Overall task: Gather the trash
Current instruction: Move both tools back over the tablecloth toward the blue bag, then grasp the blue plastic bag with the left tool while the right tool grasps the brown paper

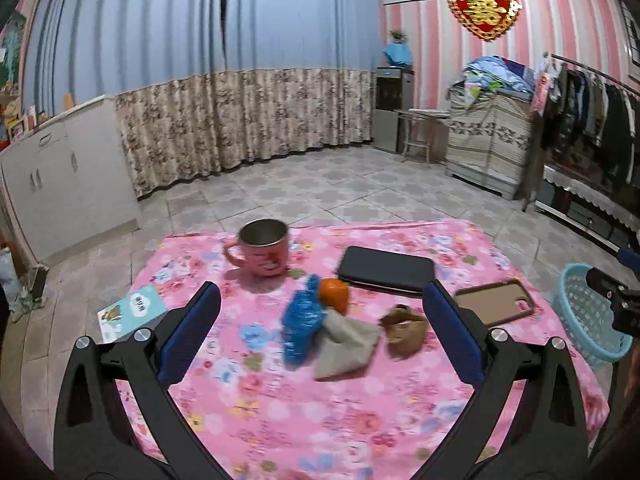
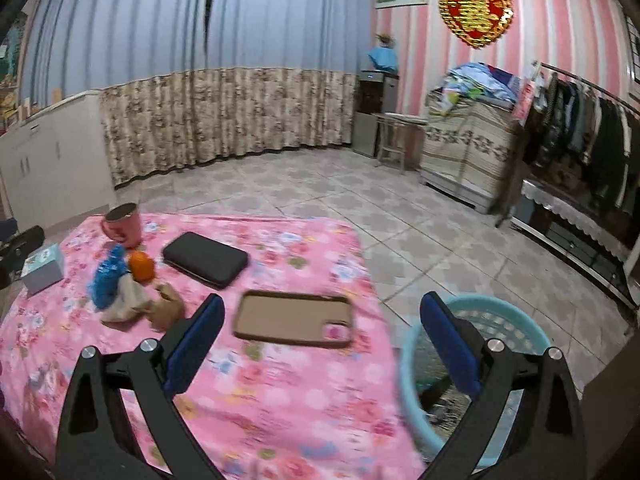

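Pink-clothed table holds uncollected trash; both grippers, left and right, hover spread and empty, so next comes pinching the blue wrapper for the basket.

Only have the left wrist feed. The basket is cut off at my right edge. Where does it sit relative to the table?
Observer: The blue basket stands just off the right edge of the table, lower than the tabletop, with its opening facing up.
Operator: Right gripper state?
Observer: The right gripper is open with nothing between its fingers. It hovers over the table's right edge, with the phone case ahead of it and the basket under its right finger.
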Demonstrator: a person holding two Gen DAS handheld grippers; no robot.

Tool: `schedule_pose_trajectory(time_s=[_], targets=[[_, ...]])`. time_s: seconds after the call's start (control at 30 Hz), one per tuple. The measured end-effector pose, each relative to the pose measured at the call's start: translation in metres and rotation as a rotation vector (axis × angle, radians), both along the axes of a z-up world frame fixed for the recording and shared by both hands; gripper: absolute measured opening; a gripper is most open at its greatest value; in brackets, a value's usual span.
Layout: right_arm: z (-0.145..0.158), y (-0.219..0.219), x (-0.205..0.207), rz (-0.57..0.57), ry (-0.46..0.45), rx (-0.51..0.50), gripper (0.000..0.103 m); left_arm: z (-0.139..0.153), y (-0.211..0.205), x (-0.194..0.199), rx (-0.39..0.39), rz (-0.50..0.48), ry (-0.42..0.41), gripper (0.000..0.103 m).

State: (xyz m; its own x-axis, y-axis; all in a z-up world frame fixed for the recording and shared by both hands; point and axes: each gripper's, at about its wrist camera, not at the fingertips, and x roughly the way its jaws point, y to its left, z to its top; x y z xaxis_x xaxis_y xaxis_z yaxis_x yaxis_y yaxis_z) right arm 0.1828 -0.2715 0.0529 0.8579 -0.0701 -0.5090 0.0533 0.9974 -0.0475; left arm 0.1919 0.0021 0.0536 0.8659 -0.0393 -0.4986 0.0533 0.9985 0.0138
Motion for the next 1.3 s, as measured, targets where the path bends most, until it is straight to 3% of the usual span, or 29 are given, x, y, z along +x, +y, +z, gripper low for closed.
schedule_pose_trajectory(time_s=[0.3,0.53,0.73,0.87,0.97,1.03,1.1,1.3], targets=[[-0.018,0.053,0.034,0.042,-0.006,-0.001,0.096,-0.046,0.046,0.03,-0.014,0.083,0.088,0.098],[-0.049,0.056,0.052,0.035,0.024,-0.004,0.096,-0.092,0.049,0.053,-0.01,0.056,0.205,0.098],[-0.064,0.051,0.06,0.019,0.057,-0.025,0.096,-0.103,0.034,0.082,-0.011,0.032,0.231,0.097],[-0.071,0.047,0.064,0.014,0.086,-0.011,0.096,-0.104,0.02,0.1,0.047,0.013,0.224,0.097],[-0.076,0.049,0.065,0.022,0.099,-0.011,0.096,-0.109,0.014,0.111,0.067,-0.024,0.244,0.078],[-0.078,0.053,0.065,0.029,0.101,-0.019,0.096,-0.115,0.015,0.115,0.048,-0.046,0.274,0.053],[-0.079,0.057,0.066,0.04,0.104,-0.018,0.096,-0.121,0.017,0.116,0.027,-0.06,0.3,0.037],[-0.082,0.075,0.069,0.084,0.109,-0.03,0.096,-0.112,0.022,0.095,0.074,-0.041,0.253,0.028]])
